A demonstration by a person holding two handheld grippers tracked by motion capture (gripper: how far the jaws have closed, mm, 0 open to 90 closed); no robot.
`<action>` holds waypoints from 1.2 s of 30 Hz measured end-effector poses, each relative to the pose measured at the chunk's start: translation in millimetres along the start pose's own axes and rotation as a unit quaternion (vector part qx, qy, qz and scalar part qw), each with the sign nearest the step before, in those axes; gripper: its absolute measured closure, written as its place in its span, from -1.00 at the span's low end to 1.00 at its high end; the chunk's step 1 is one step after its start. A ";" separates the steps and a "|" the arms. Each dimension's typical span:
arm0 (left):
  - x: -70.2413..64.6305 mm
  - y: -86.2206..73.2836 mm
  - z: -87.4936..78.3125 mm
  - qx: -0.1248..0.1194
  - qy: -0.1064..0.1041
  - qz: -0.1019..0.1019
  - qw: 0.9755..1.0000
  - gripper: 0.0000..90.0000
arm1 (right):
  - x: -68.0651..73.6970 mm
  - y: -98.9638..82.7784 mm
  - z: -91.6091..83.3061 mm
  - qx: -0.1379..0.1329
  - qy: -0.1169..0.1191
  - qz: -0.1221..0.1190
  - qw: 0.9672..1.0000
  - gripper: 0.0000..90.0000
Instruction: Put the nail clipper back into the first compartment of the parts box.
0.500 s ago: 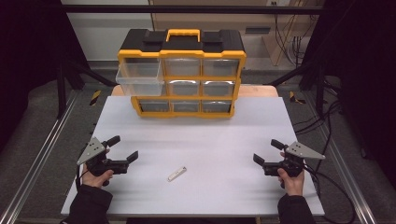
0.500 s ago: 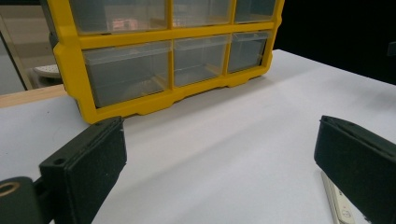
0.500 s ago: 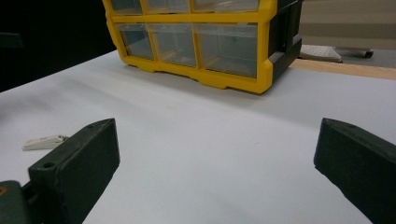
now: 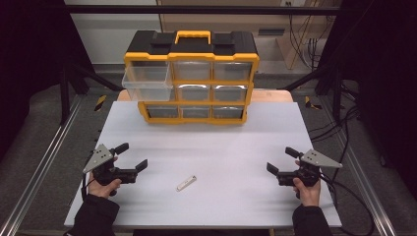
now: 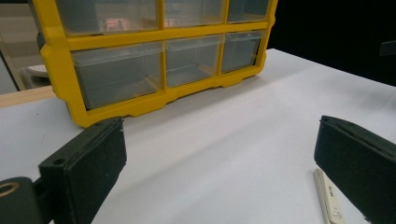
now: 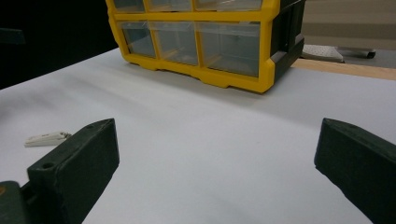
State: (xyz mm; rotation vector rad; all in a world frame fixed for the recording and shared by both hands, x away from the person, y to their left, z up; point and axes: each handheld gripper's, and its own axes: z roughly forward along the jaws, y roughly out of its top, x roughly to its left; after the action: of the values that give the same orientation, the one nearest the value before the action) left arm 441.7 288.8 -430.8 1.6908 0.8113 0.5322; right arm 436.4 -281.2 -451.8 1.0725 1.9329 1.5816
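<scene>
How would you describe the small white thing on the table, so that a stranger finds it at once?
Start at the yellow drawer organizer at the far edge of the white table. Come toward the near edge, between the two hand-held grippers: the small flat white strip lies there alone, nearer the left hand-held gripper.

a lab or recording workspace: a plain white surface (image 4: 206, 147) sits inside a frame of black metal struts (image 4: 74, 83) and aluminium rails (image 4: 44, 167), with loose cables (image 4: 344, 142) trailing on the grey floor and a yellow parts organiser (image 4: 192, 78) at the back.
</scene>
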 end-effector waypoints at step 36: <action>-43.2 9.8 33.1 0.045 -0.048 0.012 0.998 -0.97 | 0.1 -0.7 0.7 0.003 -0.001 -0.006 1.000 -0.99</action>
State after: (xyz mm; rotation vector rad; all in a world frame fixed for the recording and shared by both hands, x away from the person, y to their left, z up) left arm 439.0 233.7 -427.6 1.7977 0.7562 0.4338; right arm 436.7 -280.7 -452.6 1.0615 1.9421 1.5682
